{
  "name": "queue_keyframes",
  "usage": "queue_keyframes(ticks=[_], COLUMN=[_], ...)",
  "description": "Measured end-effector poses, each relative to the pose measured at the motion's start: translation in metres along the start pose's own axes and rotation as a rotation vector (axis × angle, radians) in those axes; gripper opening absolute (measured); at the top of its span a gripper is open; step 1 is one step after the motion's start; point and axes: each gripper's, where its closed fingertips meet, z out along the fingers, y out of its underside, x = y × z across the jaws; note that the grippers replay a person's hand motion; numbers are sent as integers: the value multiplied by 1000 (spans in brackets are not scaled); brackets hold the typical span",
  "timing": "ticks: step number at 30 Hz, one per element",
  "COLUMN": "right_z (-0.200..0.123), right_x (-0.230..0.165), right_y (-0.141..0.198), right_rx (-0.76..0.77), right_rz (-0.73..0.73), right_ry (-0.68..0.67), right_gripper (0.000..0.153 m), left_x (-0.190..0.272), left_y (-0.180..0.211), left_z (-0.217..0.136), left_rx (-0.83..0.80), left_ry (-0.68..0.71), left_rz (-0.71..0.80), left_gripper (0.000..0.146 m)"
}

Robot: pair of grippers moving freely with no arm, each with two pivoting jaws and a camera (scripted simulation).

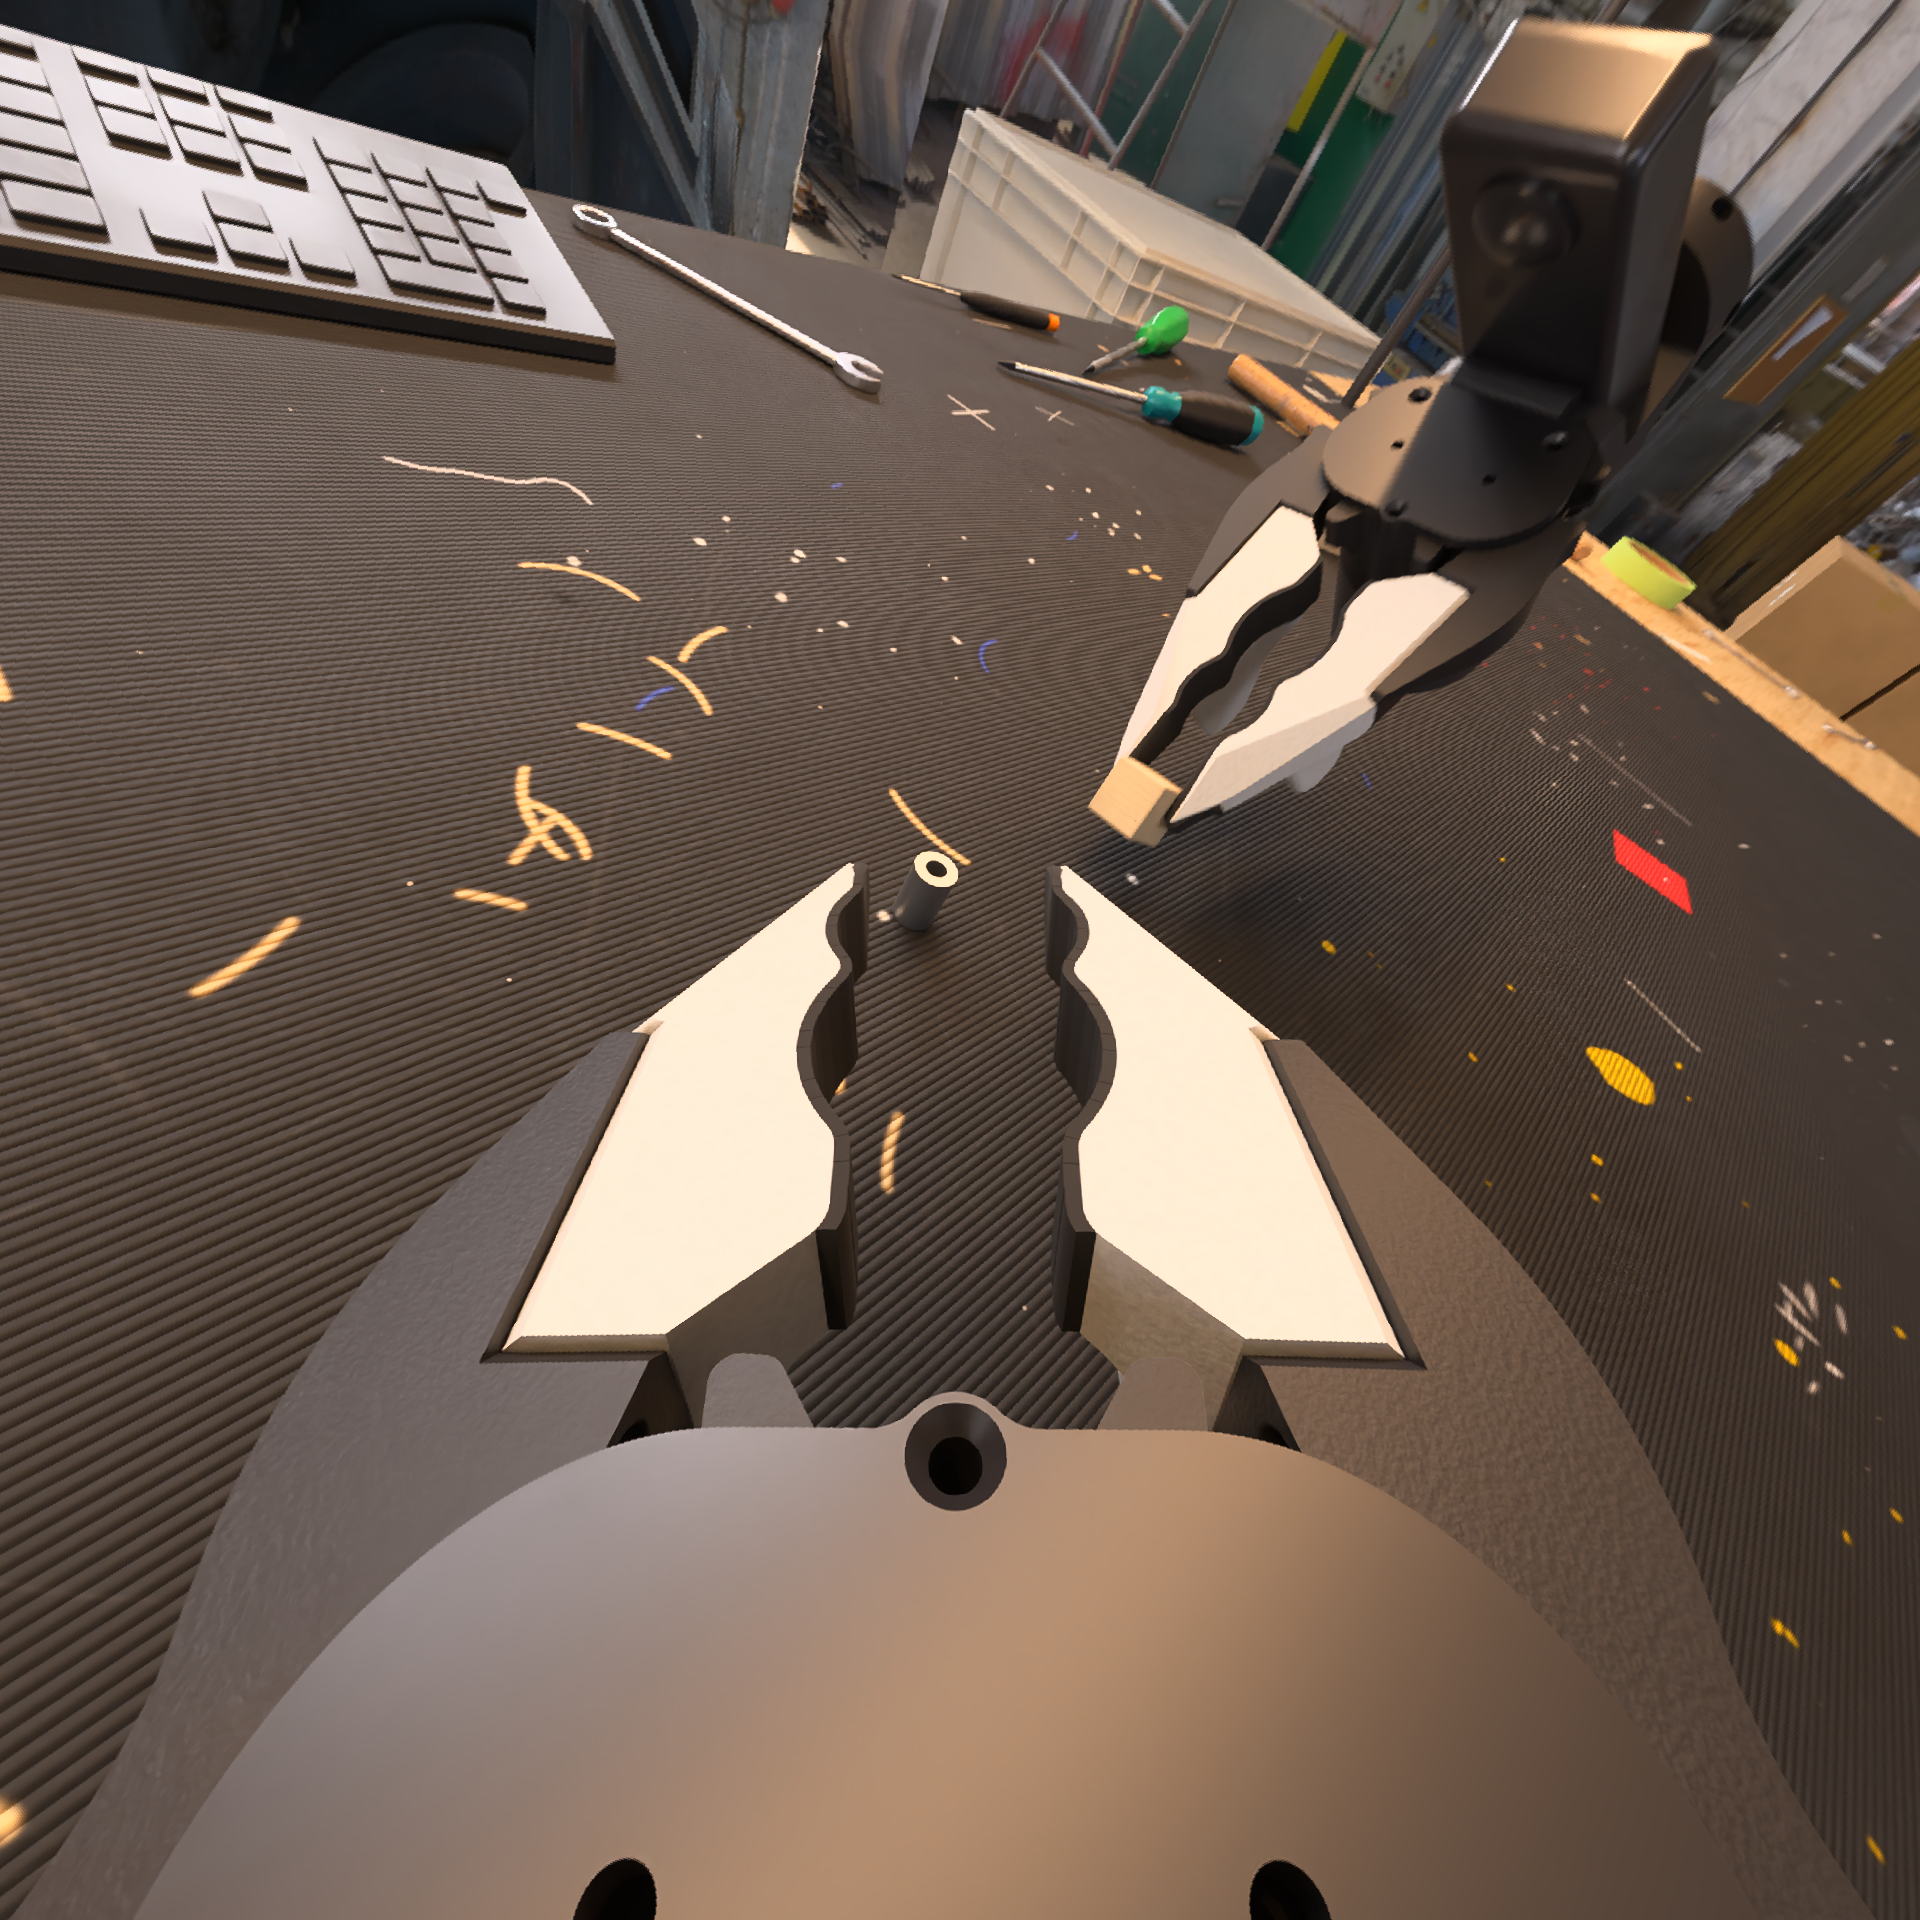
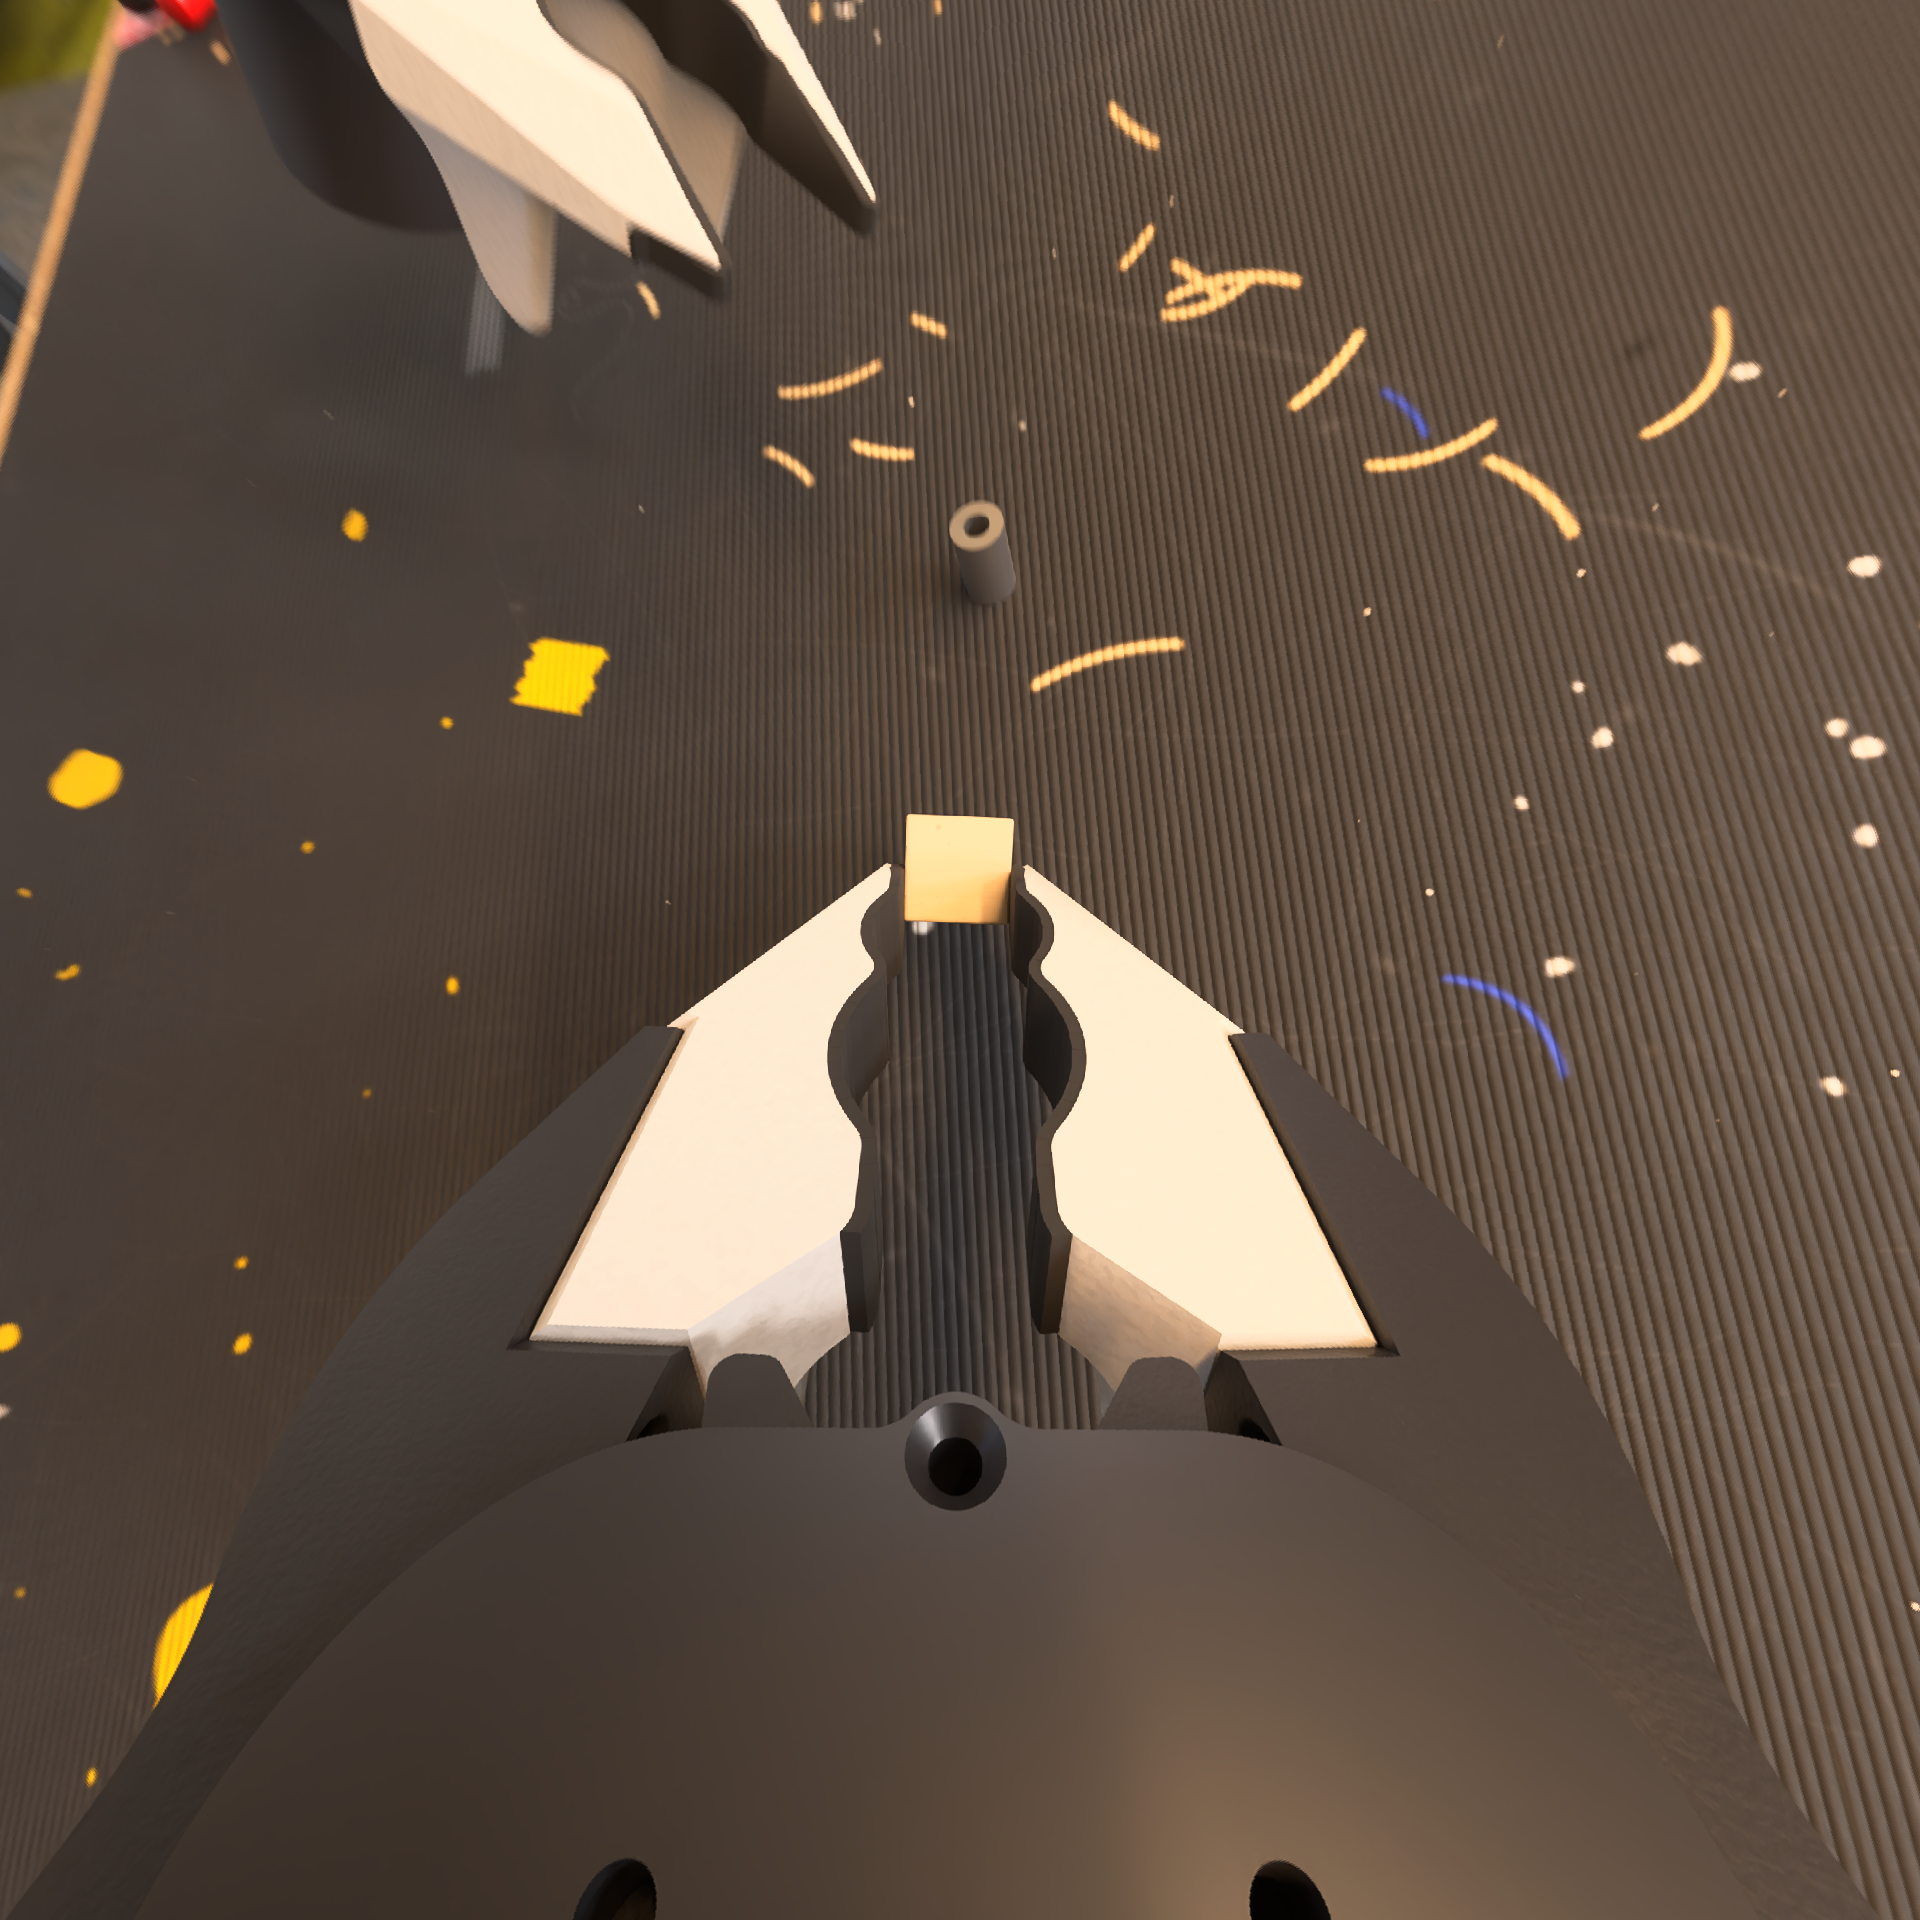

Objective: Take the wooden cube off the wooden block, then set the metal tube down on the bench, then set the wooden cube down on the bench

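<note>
Wooden cube (image 2: 958, 868): frame centre of the right wrist view, pinched at the tips of the right gripper (image 2: 958, 894), jaws narrow upon it, above the bench (image 2: 1351, 1039).

Metal tube (image 1: 926, 890): upright on the mat, just beyond the tips of the left gripper (image 1: 956, 883), whose jaws stand wide and empty.

Step in hand, by judgement: the last, placing the cube; the next move calls for lowering it clear of the tube, then releasing.

Periphery, upper frame of the left wrist view: keyboard (image 1: 260, 187), wrench (image 1: 727, 296), screwdrivers (image 1: 1153, 400).

Metal tube (image 1: 925, 890) upright on surface (image 1: 312, 1039), just ahead of left gripper (image 1: 956, 883). Wooden cube (image 1: 1132, 802) right of tube. Keyboard (image 1: 260, 187) far left, wrench (image 1: 727, 296) beside it.
</note>
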Motion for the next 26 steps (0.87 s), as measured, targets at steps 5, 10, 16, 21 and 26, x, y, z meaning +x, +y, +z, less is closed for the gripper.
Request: queue_keyframes(ticks=[5,10,16,21,26], right_z=[9,12,-4,-41,-72], right_x=[1,2,3,30,58], right_y=[11,13,3,-1,19], right_rx=[-87,-93,-23,77,82], right_rz=[-30,-33,-34,-42,-32], right_ry=[24,29,59,233,434], right_gripper=[20,33,49,55,58], left_x=[-1,0,0,-1,1], left_y=[-3,-5,-4,-3,1], left_z=[-3,-4,-4,-3,1], left_rx=[25,37,34,28,-8], left_ry=[31,42,34,28,24], left_rz=[-39,-45,-37,-34,-18], left_gripper=[29,29,29,29,29])
